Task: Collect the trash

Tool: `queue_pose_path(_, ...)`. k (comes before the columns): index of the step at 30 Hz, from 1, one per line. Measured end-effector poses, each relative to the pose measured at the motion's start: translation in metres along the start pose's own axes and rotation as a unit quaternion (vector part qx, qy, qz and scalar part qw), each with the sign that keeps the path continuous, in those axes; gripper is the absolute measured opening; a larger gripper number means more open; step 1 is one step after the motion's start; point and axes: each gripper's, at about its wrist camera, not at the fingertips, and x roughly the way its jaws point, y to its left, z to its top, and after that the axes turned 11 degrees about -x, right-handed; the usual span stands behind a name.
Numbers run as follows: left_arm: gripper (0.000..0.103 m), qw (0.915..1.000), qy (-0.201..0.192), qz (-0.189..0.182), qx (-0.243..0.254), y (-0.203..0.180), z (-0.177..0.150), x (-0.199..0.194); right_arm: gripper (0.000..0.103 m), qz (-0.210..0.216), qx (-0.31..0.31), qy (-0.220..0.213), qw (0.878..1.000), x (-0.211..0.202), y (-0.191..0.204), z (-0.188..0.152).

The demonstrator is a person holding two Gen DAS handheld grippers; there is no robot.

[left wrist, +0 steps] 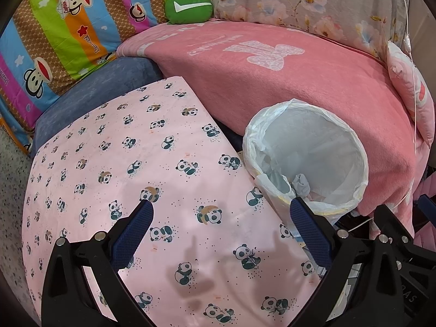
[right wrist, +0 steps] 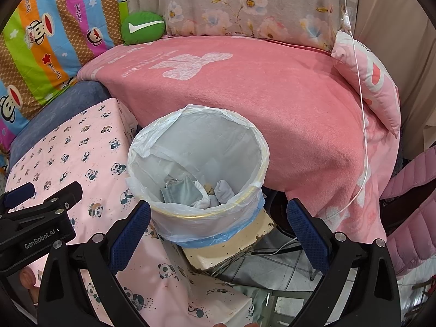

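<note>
Seemingly finished: trash sits in the lined bin [right wrist: 199, 163], panda cloth [left wrist: 136, 163] bare; both my grippers [left wrist: 222, 212] [right wrist: 218, 212] gape wide, empty.

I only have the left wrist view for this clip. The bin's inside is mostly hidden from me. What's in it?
Observer: The bin holds a grey face mask and crumpled white tissue.
Operator: What does the bin stand on?
Observer: A worn beige block, beside the panda cloth.
Operator: Is the right gripper carrying anything?
Observer: No, the right gripper is open and empty, near the bin's front rim.
</note>
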Motion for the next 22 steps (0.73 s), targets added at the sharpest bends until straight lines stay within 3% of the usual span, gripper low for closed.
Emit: queue_pose_path(22, 0.096, 0.9999, 0.004, -0.004, 0.008, -0.0003, -0.0009, -0.0033, 0.098, -0.004, 0.006, -0.002, 1.000, -0.0065, -0.0019, 0.0021)
